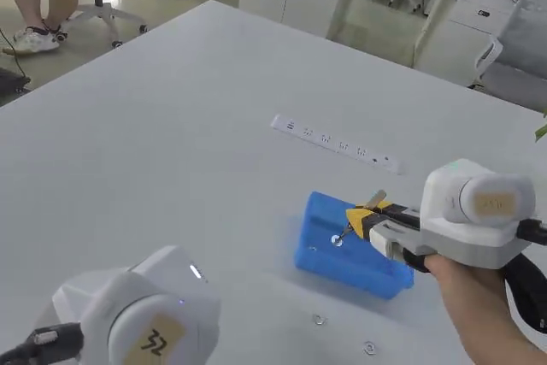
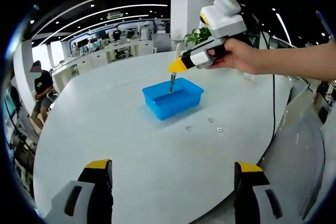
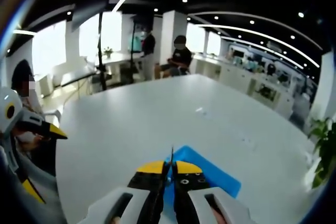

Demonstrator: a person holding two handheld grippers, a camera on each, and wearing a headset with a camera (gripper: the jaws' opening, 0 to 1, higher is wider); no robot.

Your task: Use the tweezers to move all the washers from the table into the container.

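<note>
My right gripper [image 1: 357, 220] is shut on thin metal tweezers [image 1: 346, 230], which point down into the blue container [image 1: 376, 275]. A small washer [image 1: 338, 241] glints at the tweezer tip; I cannot tell if it is held or lying inside. In the left gripper view the tweezers [image 2: 171, 82] hang over the container [image 2: 181, 103]. Loose washers lie on the table in front of it [image 1: 319, 320], [image 1: 369, 348]. My left gripper [image 2: 173, 184] stands open and holds nothing, well back from the container. The right gripper view has the jaws closed on the tweezers [image 3: 171, 163].
A white power strip [image 1: 333, 143] lies on the table beyond the container. The big white table [image 1: 171, 168] has bare room to the left. Office chairs and a seated person are off the far edge. A green plant [image 3: 323, 145] stands at the right.
</note>
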